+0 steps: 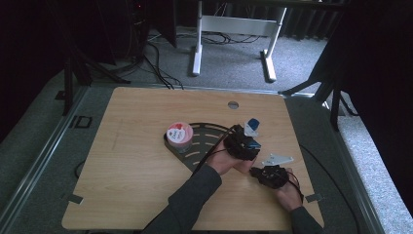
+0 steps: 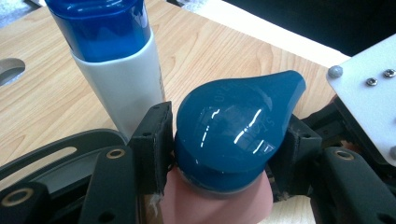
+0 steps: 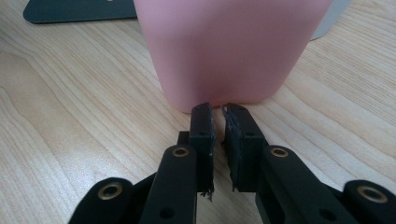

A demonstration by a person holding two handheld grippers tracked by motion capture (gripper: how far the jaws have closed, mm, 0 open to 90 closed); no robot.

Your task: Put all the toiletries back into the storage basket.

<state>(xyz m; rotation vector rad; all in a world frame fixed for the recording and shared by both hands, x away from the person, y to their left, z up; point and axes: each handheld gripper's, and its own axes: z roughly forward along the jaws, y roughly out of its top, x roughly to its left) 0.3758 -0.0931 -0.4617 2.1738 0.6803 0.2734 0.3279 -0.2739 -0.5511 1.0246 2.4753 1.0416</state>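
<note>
**High view to gripper views: cap held, pink bottle braced**

High view: near the table's (image 1: 146,204) right edge, the left gripper (image 1: 242,145) and right gripper (image 1: 271,175) meet, a white bottle (image 1: 252,126) just beyond.

Left gripper view: jaws clamp a glossy blue teardrop cap (image 2: 233,135) atop a pink bottle (image 2: 219,205); the white bottle stands just far-left. To open it well, I judge the cap should be turned squarely, grip firm, without tipping.

Right gripper view: jaws nearly closed, holding nothing, tips at the pink bottle's (image 3: 229,51) base. Pressing there should steady it.
</note>
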